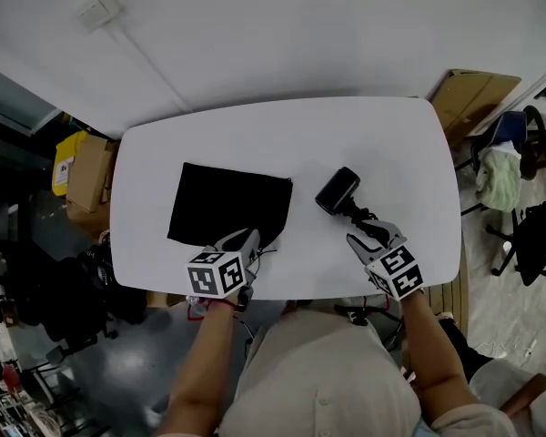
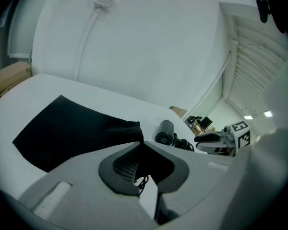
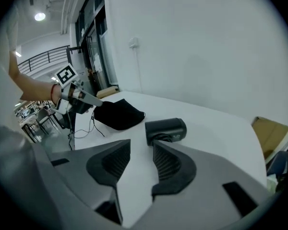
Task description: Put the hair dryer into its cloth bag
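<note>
A black cloth bag (image 1: 226,206) lies flat on the white table (image 1: 255,135), left of centre. My left gripper (image 1: 252,241) is shut on the bag's near right edge; in the left gripper view black cloth (image 2: 72,131) fills the jaws and a thin drawstring (image 2: 143,181) dangles below them. The black hair dryer (image 1: 338,190) lies to the right, its handle and cord trailing toward me. My right gripper (image 1: 369,236) stands open just short of that handle. In the right gripper view the dryer (image 3: 166,129) sits just beyond the parted fingertips, not touched.
The table's near edge (image 1: 300,291) runs just under both grippers. Cardboard boxes (image 1: 89,173) stand at the left of the table, another box (image 1: 474,97) at the back right, and a chair with clothes (image 1: 504,175) at the right. A wall socket (image 1: 100,9) is behind.
</note>
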The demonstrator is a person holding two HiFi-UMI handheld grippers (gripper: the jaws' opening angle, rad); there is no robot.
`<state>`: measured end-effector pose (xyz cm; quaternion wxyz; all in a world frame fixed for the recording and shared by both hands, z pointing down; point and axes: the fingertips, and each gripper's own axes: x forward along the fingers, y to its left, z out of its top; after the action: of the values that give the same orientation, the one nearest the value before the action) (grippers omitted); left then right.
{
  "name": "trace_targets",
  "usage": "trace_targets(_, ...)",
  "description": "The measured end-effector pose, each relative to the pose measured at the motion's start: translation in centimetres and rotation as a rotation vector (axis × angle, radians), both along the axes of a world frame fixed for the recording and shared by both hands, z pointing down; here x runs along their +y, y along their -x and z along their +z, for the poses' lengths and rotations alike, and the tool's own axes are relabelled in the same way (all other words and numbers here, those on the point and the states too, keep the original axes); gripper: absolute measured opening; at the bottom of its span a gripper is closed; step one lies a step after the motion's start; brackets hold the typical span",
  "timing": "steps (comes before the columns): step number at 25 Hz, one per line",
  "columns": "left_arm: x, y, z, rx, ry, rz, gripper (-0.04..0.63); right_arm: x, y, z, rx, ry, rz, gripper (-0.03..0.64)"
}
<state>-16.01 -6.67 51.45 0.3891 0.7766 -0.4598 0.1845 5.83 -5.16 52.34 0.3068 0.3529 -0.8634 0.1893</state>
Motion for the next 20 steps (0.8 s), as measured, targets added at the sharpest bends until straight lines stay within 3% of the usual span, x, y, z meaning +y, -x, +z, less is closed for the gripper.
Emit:
trace_targets(6, -0.2, -0.4, -1.0, 0.032, -0.013, -0.013, 0.028, -1.5, -3.7, 3.1, 0.184, 0.038, -0.014, 0.206)
trace_targets(14, 0.1, -0.2, -1.0, 0.039, -0.007, -0.017, 0.028, -2.5, -3.6, 7.0, 0.360, 0.084, -0.132, 0.242)
trace_targets(20, 0.1, -0.1, -1.4, 0.047, -0.006, -0.020, 0.028, -2.9, -3.3, 8.6, 0.395, 0.126, -0.162, 0.258)
